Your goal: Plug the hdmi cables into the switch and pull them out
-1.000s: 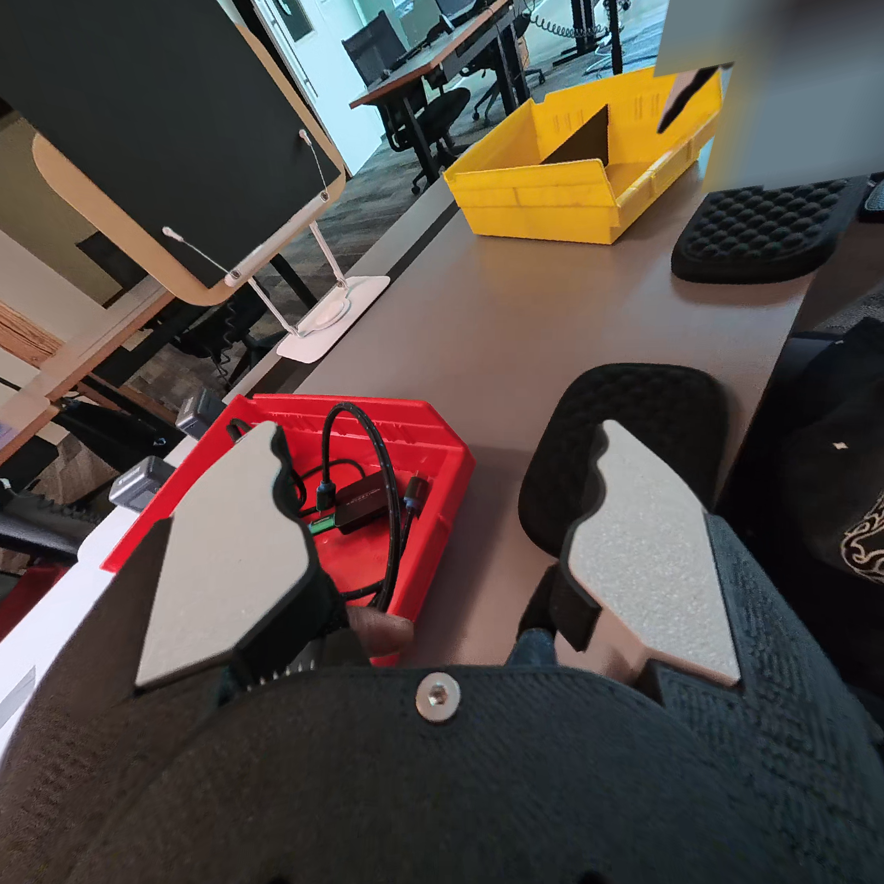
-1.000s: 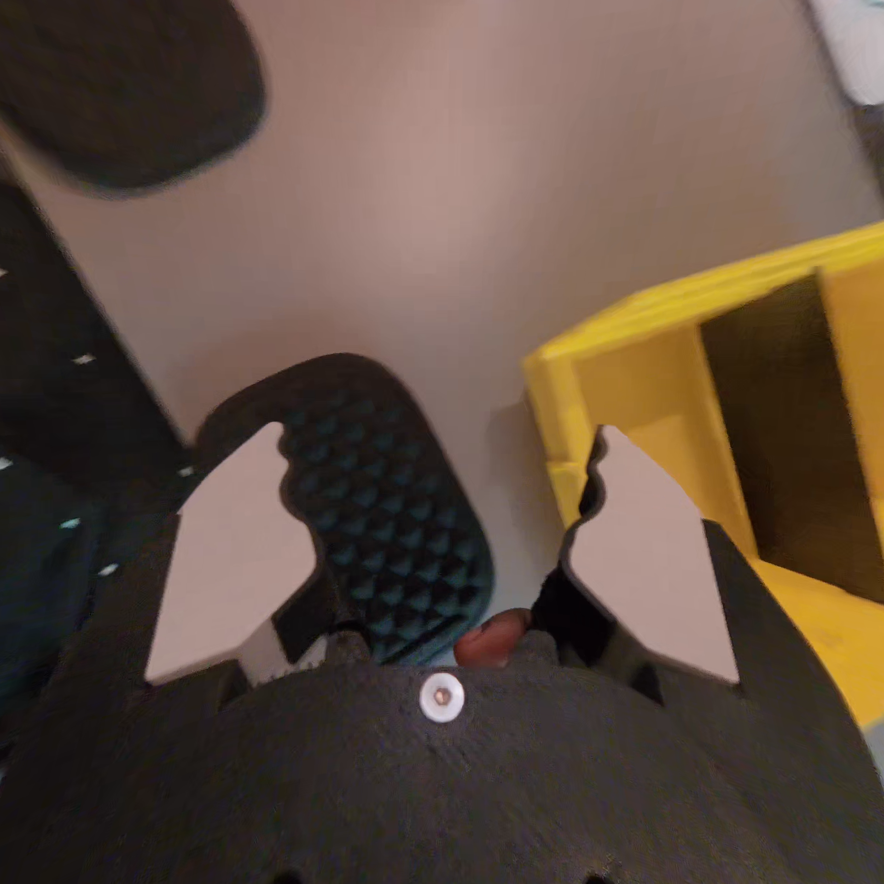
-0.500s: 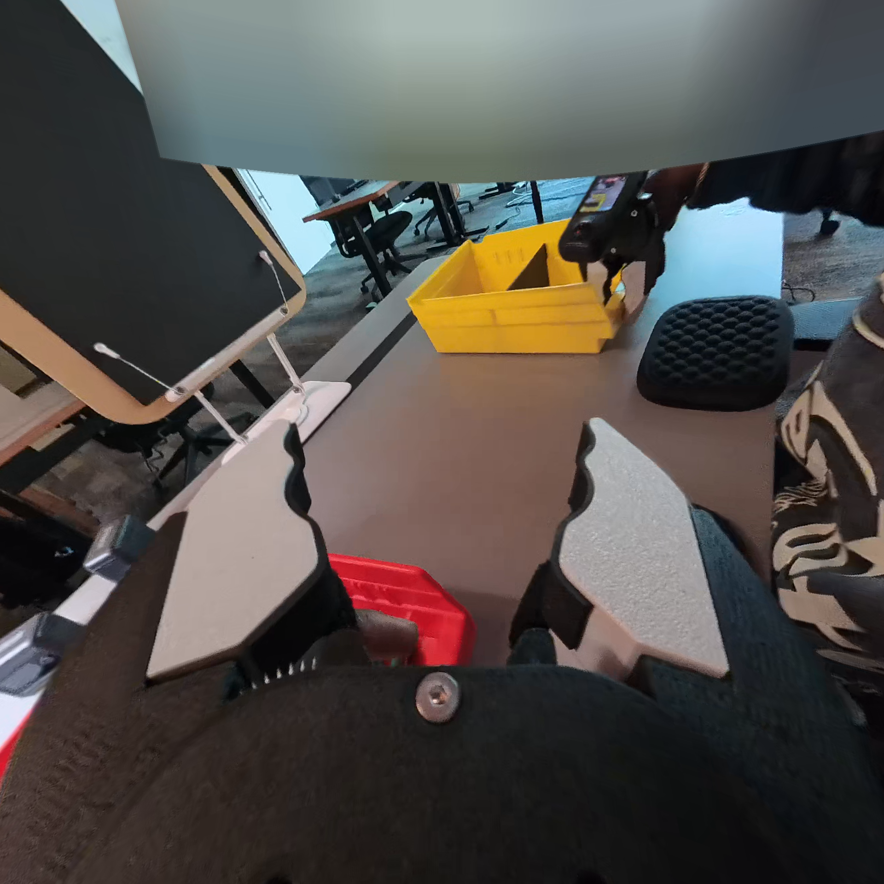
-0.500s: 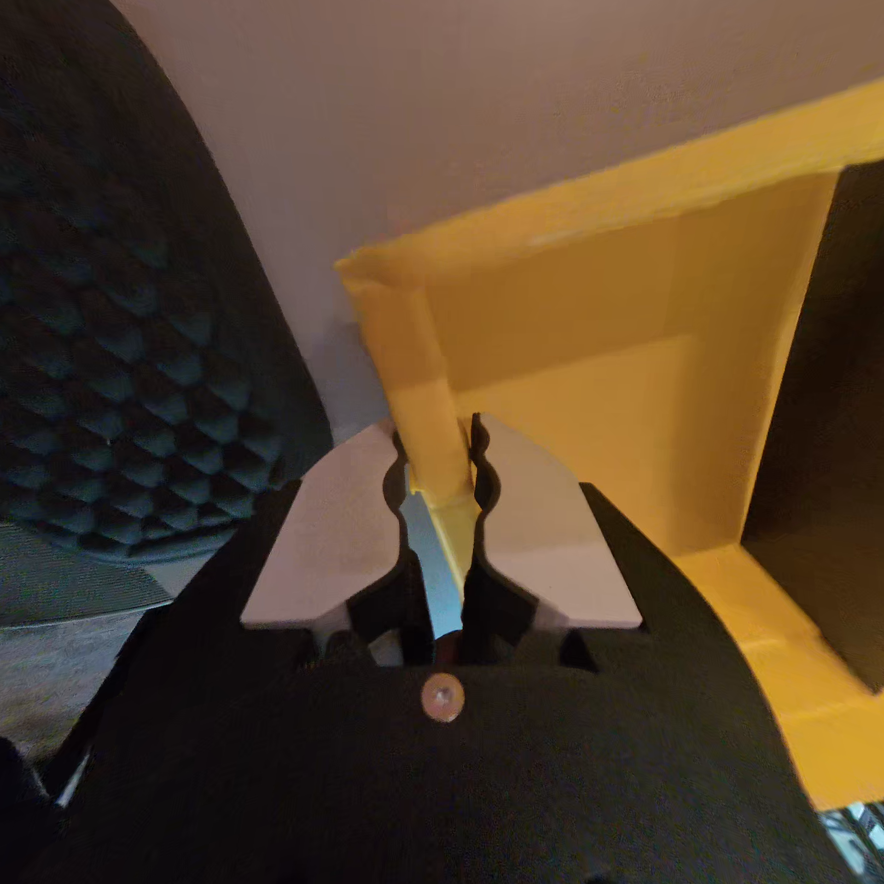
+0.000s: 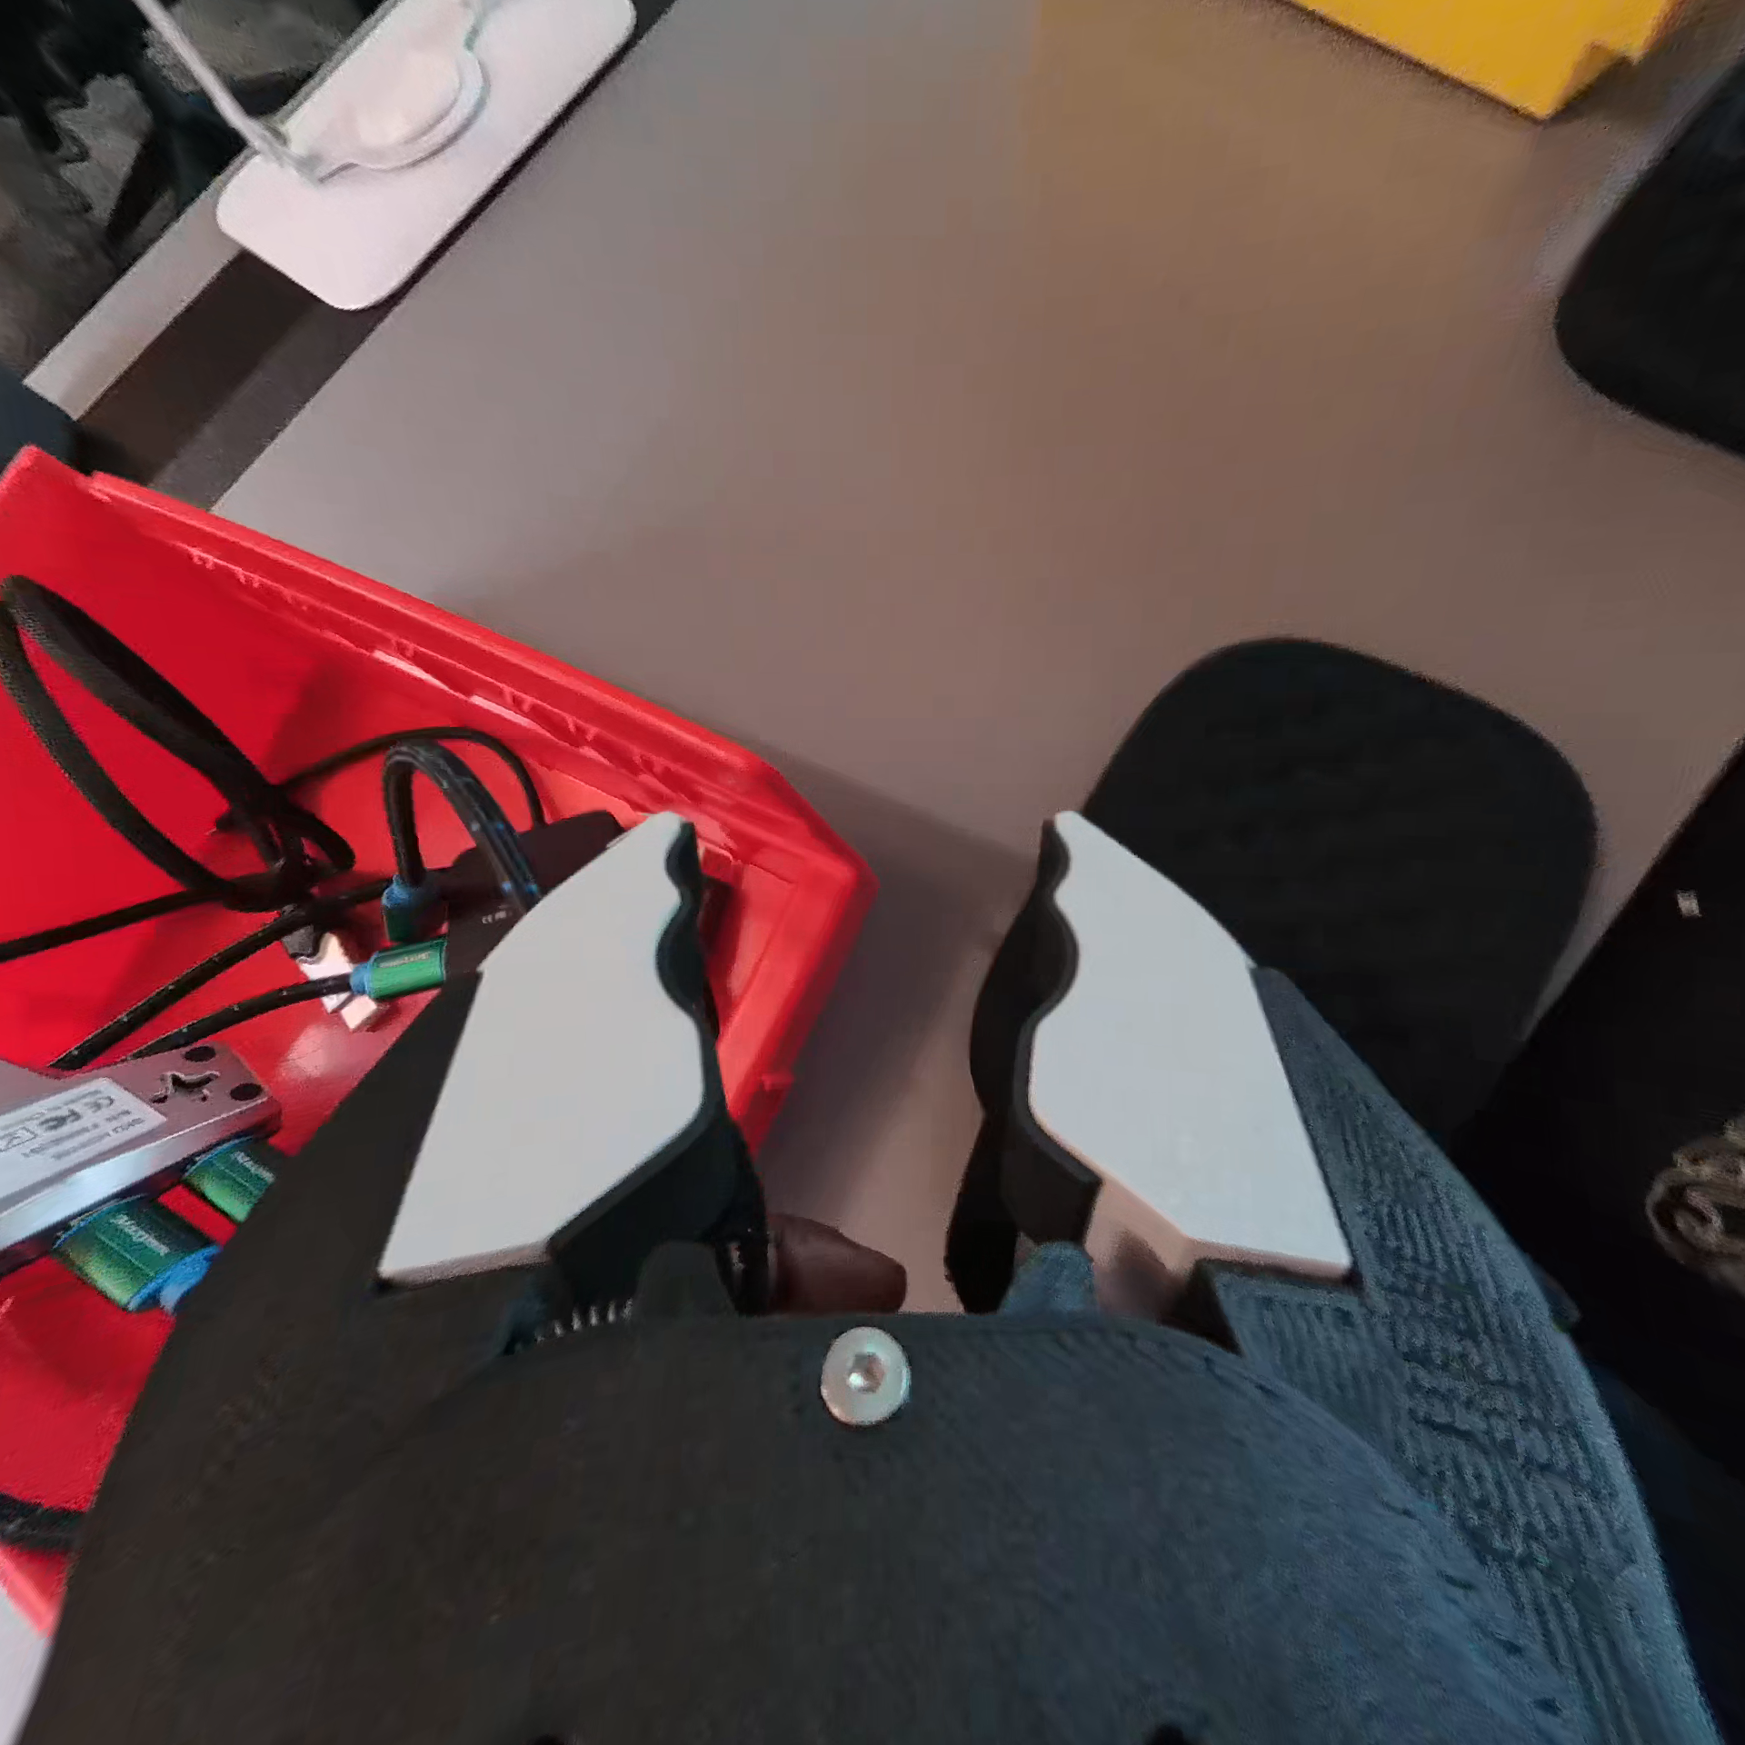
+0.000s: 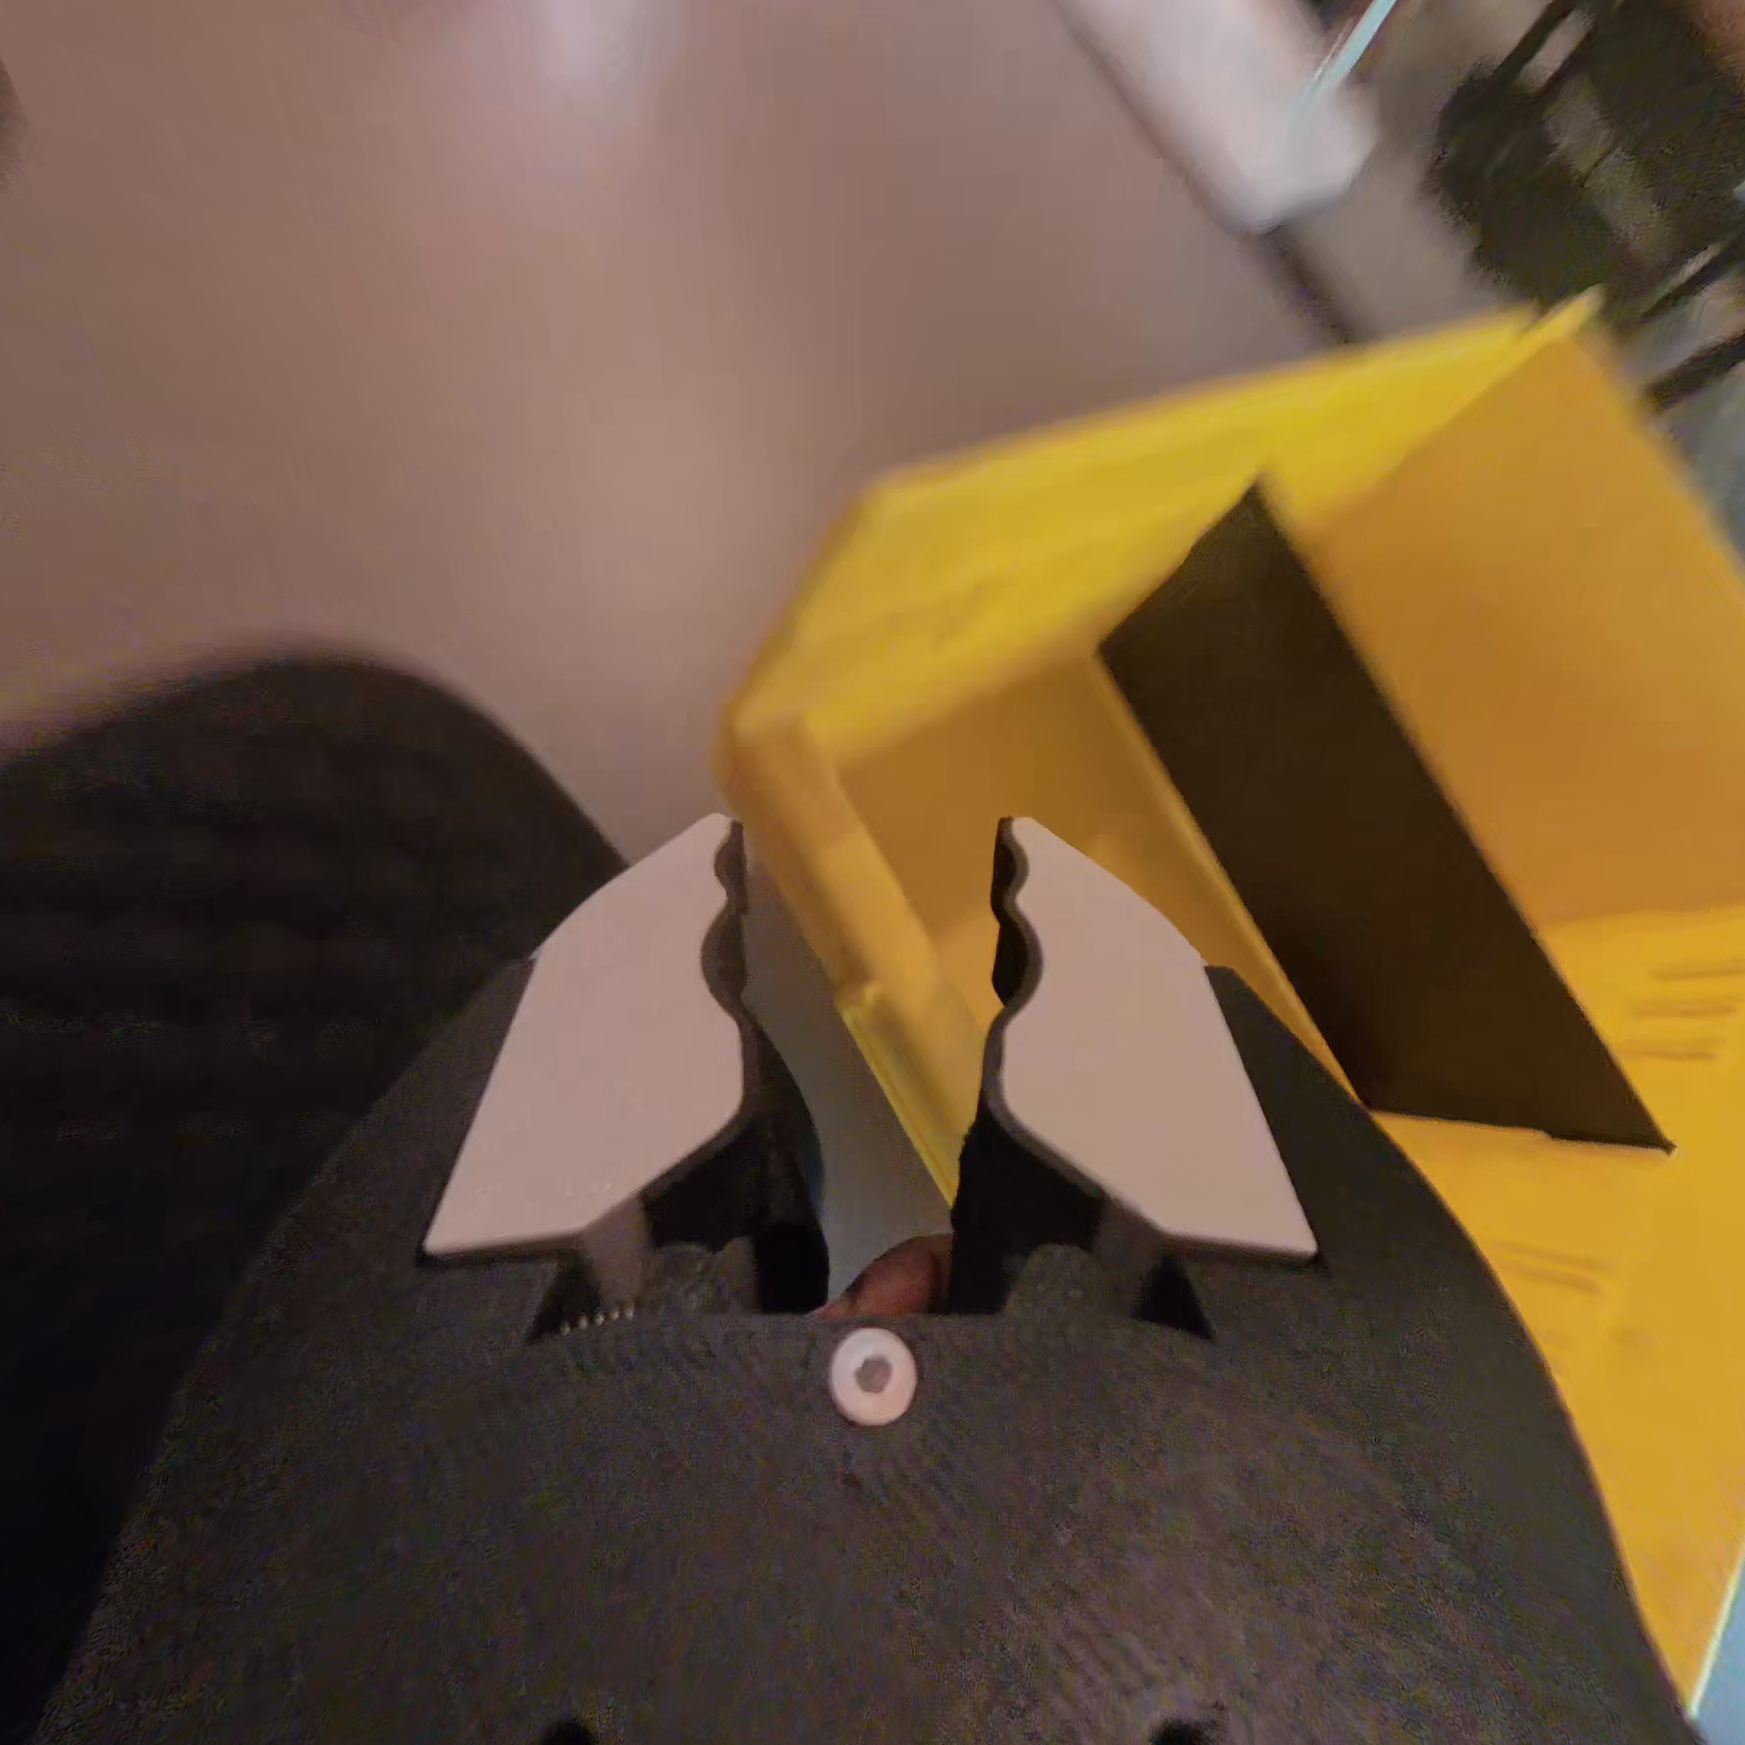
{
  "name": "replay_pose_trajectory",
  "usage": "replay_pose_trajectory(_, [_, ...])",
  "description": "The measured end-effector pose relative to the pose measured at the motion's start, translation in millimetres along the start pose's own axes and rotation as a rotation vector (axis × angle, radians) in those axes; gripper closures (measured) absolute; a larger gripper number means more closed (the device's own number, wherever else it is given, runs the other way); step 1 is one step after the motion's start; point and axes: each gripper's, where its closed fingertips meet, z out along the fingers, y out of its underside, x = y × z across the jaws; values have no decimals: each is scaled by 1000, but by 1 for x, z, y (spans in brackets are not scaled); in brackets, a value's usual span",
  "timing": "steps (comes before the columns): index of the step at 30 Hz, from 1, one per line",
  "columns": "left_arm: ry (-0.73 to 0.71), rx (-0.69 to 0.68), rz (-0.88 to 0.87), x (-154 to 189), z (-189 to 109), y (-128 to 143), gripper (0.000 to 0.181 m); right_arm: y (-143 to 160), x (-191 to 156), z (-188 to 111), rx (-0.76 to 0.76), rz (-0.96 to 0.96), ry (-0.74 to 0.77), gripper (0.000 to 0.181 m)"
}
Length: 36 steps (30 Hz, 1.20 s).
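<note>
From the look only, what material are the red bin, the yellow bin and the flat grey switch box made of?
Red bin: seemingly moulded plastic, fairly glossy, with ribbed rim and soft highlights.
Yellow bin: likely the same kind of plastic, smooth and uniform in colour; blur hides finer detail.
Switch box: probably metal, brushed silver-grey with a dull sheen, though painted plastic is possible.

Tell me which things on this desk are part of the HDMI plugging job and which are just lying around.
For the job:
- switch
- HDMI cables
- red bin holding them
- left gripper, open
- right gripper, open astride the yellow bin's wall

Lying about:
- yellow bin
- black pads
- white stand base
</note>
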Motion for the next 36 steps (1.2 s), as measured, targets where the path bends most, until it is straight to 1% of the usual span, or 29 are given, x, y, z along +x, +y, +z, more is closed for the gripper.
replay_pose_trajectory(2, [-30, -3, -65, -6, 12, -7, 114, -44, 3, -29, 272, 137, 39, 128])
replay_pose_trajectory(4, [-121, -77, -121, -20, 25, -5, 114, -85, 2, -61, 548, 226, 73, 128])
replay_pose_trajectory(5, [-172, -106, -119, -26, 31, -5, 113, -103, -2, -75, 677, 256, 73, 130])
replay_pose_trajectory(6, [-207, -125, -111, -29, 39, -6, 113, -118, -9, -84, 782, 269, 54, 134])
replay_pose_trajectory(7, [-232, -150, -118, -30, 46, -5, 116, -128, -18, -86, 849, 270, 25, 138])
replay_pose_trajectory(8, [-281, -191, -131, -36, 51, -1, 121, -135, -28, -82, 878, 268, -9, 139])
replay_pose_trajectory(9, [-352, -230, -131, -44, 51, 3, 140, -139, -39, -72, 876, 260, -50, 139])
replay_pose_trajectory(10, [-391, -252, -127, -48, 48, 5, 157, -140, -50, -59, 852, 240, -89, 138])
replay_pose_trajectory(12, [-371, -276, -155, -44, 43, 9, 161, -135, -66, -31, 777, 191, -117, 135])
replay_pose_trajectory(14, [-338, -310, -166, -36, 33, 15, 166, -129, -76, -11, 741, 129, -124, 137])
replay_pose_trajectory(15, [-304, -314, -174, -30, 29, 17, 161, -125, -80, -4, 725, 100, -133, 139])
replay_pose_trajectory(17, [-194, -277, -193, -16, 22, 16, 150, -120, -86, 4, 697, 76, -161, 138])
replay_pose_trajectory(18, [-122, -222, -185, -8, 18, 11, 145, -121, -88, 2, 712, 75, -179, 138])
replay_pose_trajectory(19, [-73, -126, -173, -4, 9, 0, 140, -123, -89, -1, 737, 85, -190, 138])
replay_pose_trajectory(20, [-66, -7, -168, -6, -4, -14, 130, -124, -89, -2, 757, 101, -204, 138])
replay_pose_trajectory(22, [-116, 247, -194, -22, -42, -38, 120, -123, -88, -3, 768, 124, -215, 138])
replay_pose_trajectory(24, [-223, 526, -258, -48, -88, -51, 119, -124, -85, -6, 789, 136, -206, 138])
replay_pose_trajectory(25, [-312, 641, -319, -68, -110, -47, 119, -124, -84, -7, 796, 140, -204, 138])
replay_pose_trajectory(26, [-422, 710, -399, -92, -128, -34, 120, -124, -84, -7, 799, 142, -201, 138])
replay_pose_trajectory(27, [-532, 728, -483, -115, -139, -13, 120, -123, -83, -7, 800, 142, -195, 138])
replay_pose_trajectory(28, [-608, 703, -556, -133, -141, 11, 121, -123, -83, -7, 801, 139, -188, 138])
replay_pose_trajectory(29, [-628, 646, -607, -144, -134, 33, 121, -123, -84, -7, 801, 133, -185, 138])
replay_pose_trajectory(31, [-535, 509, -696, -149, -107, 65, 128, -123, -85, -6, 798, 120, -178, 139])
replay_pose_trajectory(33, [-414, 403, -740, -145, -81, 79, 136, -122, -86, -4, 788, 114, -177, 139])
replay_pose_trajectory(34, [-381, 361, -735, -144, -71, 82, 141, -122, -86, -4, 785, 112, -176, 139])
replay_pose_trajectory(36, [-369, 291, -679, -142, -56, 82, 144, -122, -86, -4, 787, 110, -175, 139])
